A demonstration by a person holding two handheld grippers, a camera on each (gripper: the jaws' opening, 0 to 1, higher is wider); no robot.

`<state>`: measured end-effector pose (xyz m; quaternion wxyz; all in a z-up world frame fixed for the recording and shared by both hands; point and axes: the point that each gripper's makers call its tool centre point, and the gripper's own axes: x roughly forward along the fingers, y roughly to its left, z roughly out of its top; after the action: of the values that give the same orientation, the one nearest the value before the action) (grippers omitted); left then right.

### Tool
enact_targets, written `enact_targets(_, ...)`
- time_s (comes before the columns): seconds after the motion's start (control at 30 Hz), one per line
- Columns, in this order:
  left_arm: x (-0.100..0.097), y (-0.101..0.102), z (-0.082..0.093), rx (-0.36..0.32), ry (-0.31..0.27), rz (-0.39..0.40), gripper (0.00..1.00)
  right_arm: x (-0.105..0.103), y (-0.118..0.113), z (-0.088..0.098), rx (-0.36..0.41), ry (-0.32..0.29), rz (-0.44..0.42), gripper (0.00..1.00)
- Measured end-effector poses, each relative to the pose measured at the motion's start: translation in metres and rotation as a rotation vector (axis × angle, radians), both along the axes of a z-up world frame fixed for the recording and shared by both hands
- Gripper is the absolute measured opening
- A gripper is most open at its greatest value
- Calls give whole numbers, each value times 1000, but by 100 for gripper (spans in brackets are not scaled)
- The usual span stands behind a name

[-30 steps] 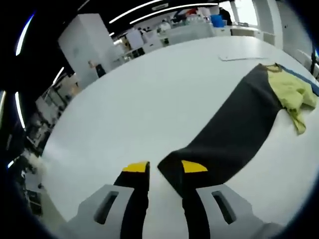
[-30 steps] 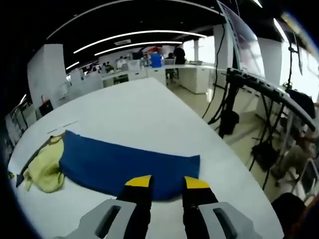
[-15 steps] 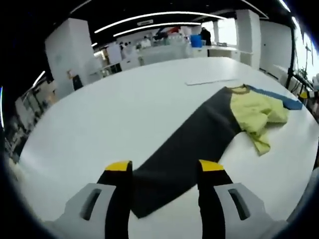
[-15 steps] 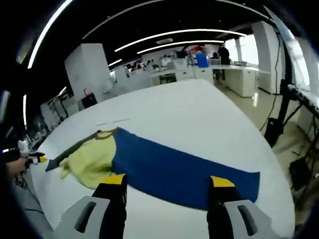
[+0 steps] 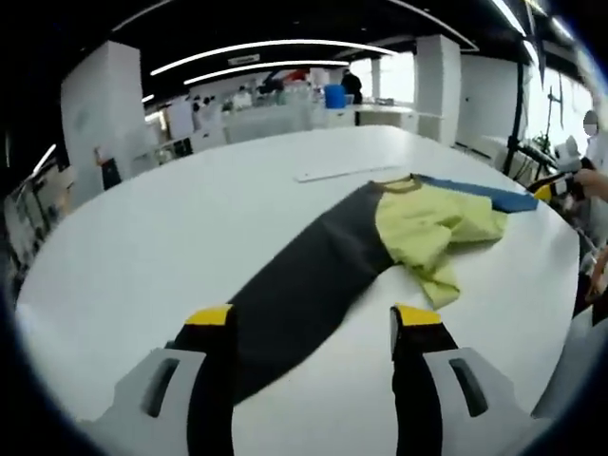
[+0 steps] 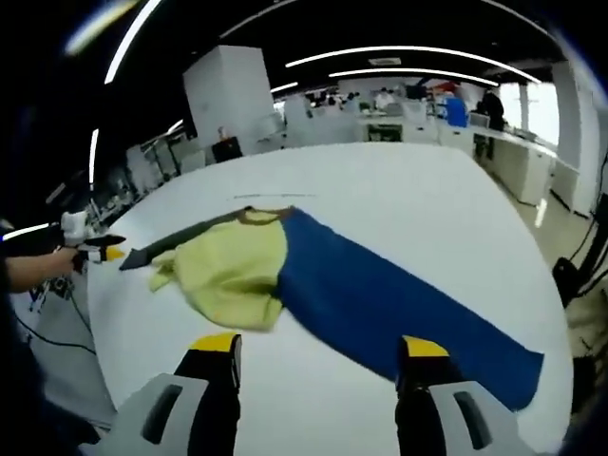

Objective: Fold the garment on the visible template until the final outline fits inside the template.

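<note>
left gripper view had the garment spread out on the white table: a long dark sleeve ran from the near edge up toward the middle, a crumpled yellow body lay bunched at its far end, and a blue sleeve stretched away beyond that toward the right. the dark sleeve's near end passed between the left gripper jaws, which stood wide apart with their yellow tips to either side of the cloth; whether they touched it could not be told. a thin pale strip lay flat on the table just past the yellow collar. a hand with a yellow-tipped tool showed at the far right edge, blurred.

right gripper view showed the same garment from the other side: the blue sleeve came long and flat toward the camera, the yellow body sat rumpled in the middle, the dark sleeve trailed off to the left. the right gripper was spread wide, closed on nothing, its tips just short of the blue cloth. at the left edge a hand held the other gripper's yellow tip near the dark sleeve's end. desks and ceiling light strips filled the room behind.
</note>
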<state>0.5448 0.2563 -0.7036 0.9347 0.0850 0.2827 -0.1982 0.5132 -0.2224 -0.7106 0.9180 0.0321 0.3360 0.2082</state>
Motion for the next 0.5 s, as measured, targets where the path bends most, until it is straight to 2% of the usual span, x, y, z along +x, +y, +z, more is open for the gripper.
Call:
enact_targets(0.23,-13,-32,-14,-30,33,-68,58,-1,30,-7,35,16,101,62)
enact_targets(0.5,-18,-70,-17,-86,33,-131,55,1,52,-13,50,18,162,58)
